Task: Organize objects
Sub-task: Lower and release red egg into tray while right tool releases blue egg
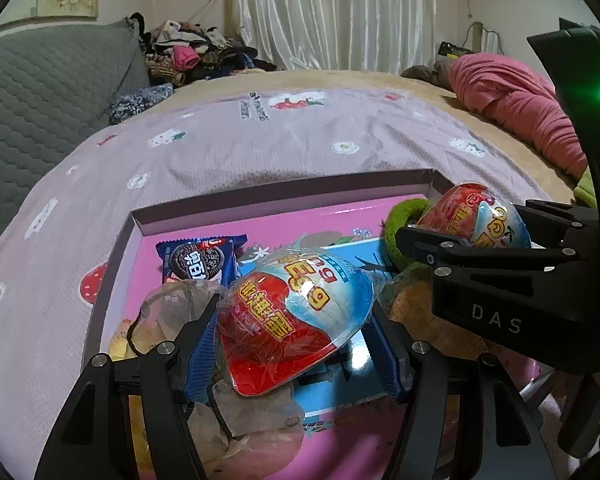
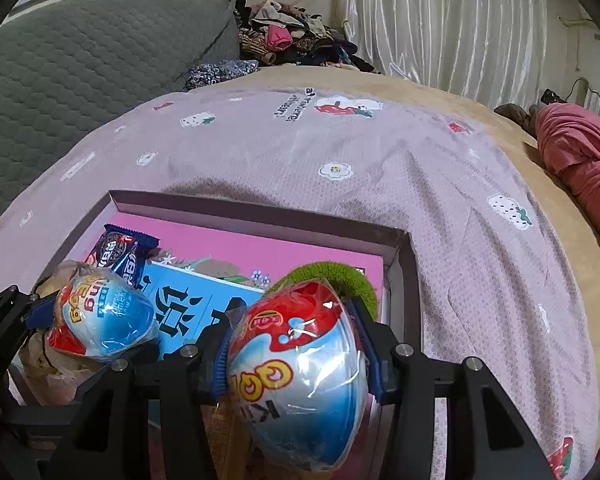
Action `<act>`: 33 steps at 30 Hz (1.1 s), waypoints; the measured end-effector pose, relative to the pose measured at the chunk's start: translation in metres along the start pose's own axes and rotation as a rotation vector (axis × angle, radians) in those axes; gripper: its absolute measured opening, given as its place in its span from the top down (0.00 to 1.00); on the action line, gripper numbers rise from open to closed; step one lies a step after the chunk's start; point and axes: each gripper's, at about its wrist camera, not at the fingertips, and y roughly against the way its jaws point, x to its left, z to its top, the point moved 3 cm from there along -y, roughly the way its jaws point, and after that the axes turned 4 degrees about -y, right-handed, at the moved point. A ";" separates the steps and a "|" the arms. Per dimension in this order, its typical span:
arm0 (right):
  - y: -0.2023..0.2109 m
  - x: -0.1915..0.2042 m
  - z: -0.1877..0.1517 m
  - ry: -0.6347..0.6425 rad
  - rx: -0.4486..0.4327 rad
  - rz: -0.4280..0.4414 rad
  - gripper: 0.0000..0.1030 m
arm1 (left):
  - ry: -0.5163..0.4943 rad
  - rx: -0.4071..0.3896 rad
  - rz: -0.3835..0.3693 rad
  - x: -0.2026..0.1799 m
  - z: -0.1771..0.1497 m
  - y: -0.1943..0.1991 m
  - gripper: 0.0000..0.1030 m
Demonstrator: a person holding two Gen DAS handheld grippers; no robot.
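Left claw (image 1: 296,344) pinching red-blue wrapped egg (image 1: 292,316), right claw (image 2: 296,344) pinching its twin (image 2: 300,384)

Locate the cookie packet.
The cookie packet lies in the pink box, far left corner, just beyond the egg in the left gripper.

Shallow box (image 2: 400,264) on quilted bed (image 2: 440,184)

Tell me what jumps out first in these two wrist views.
Two red, white and blue wrapped toy eggs: the left hand-held gripper clamps one egg, the right hand-held gripper the other egg. Both hang over the pink box on the bed, an Oreo packet at its far left.
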 end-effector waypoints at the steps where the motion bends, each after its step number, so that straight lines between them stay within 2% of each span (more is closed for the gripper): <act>1: -0.001 0.000 0.000 0.000 0.006 0.000 0.50 | 0.000 0.001 0.001 0.001 0.000 0.000 0.34; 7: -0.003 -0.001 -0.003 -0.005 0.023 0.007 0.50 | 0.000 0.020 0.009 0.001 -0.002 -0.003 0.34; 12: 0.005 0.000 0.000 -0.009 -0.003 0.014 0.49 | 0.006 0.020 0.012 0.003 -0.001 -0.003 0.34; 16: 0.008 -0.002 0.003 -0.032 -0.006 0.038 0.37 | 0.015 0.025 0.011 0.007 -0.001 -0.001 0.33; 19: 0.009 -0.004 0.004 -0.046 -0.003 0.047 0.35 | 0.021 0.031 0.009 0.008 -0.001 -0.001 0.31; 21: 0.010 -0.003 0.004 -0.051 -0.005 0.051 0.31 | 0.022 0.031 0.006 0.009 0.000 0.001 0.26; 24: 0.013 -0.003 0.004 -0.055 -0.017 0.055 0.30 | 0.021 0.024 -0.001 0.009 0.001 0.005 0.25; 33: 0.044 -0.008 0.012 -0.070 -0.143 0.041 0.19 | 0.027 -0.012 0.007 0.011 0.007 0.022 0.23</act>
